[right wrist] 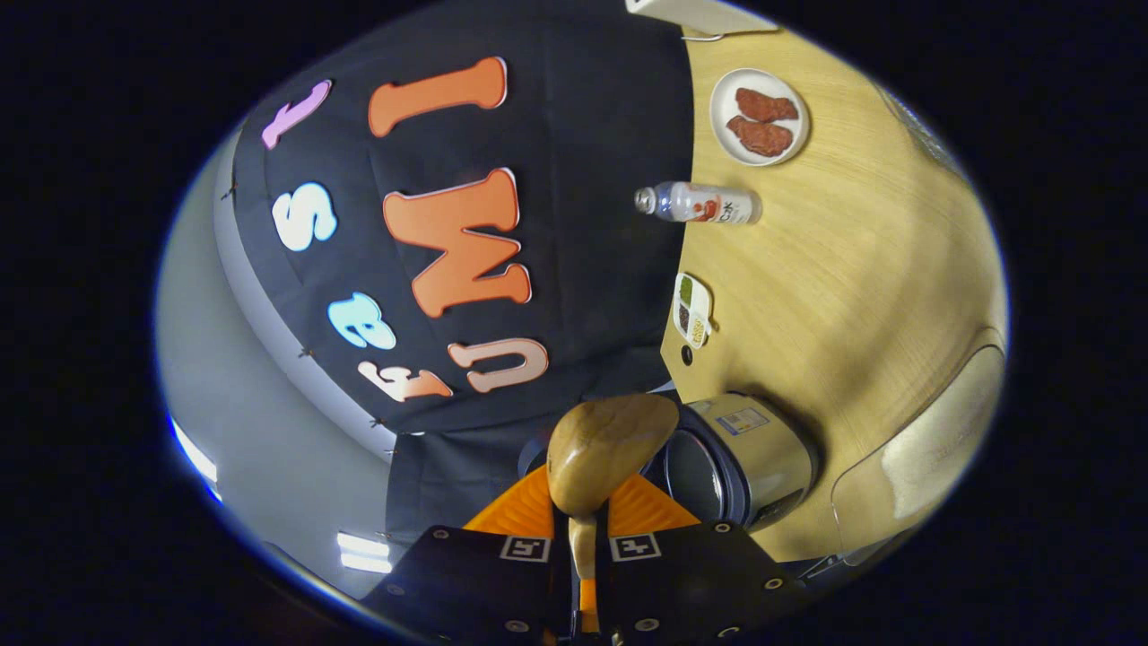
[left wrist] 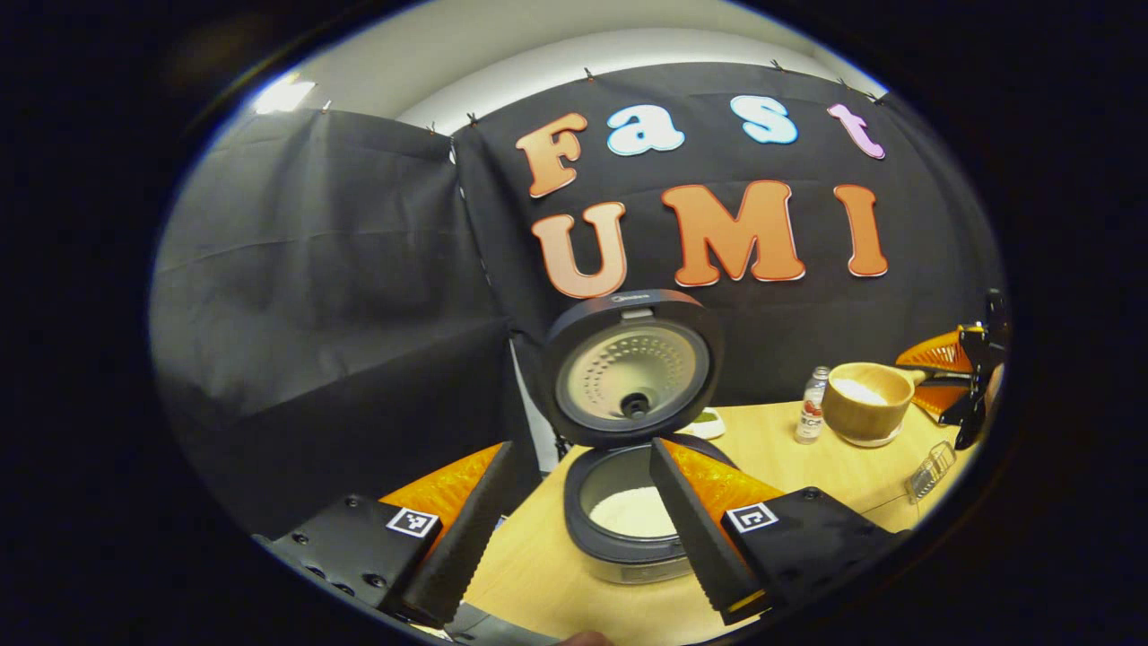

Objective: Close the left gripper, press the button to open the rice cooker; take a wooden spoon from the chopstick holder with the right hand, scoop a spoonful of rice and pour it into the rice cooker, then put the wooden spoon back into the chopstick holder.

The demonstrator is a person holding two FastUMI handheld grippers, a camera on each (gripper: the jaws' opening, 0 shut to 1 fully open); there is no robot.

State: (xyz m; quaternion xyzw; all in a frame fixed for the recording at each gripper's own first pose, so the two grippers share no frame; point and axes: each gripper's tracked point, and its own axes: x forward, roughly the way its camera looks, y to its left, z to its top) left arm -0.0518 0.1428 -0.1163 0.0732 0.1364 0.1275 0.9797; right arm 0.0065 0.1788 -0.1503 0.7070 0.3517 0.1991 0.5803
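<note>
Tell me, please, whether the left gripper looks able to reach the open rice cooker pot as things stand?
Probably yes: the left gripper is open, the rice cooker sits straight ahead between its fingers with its lid raised, and nothing lies between them.
</note>
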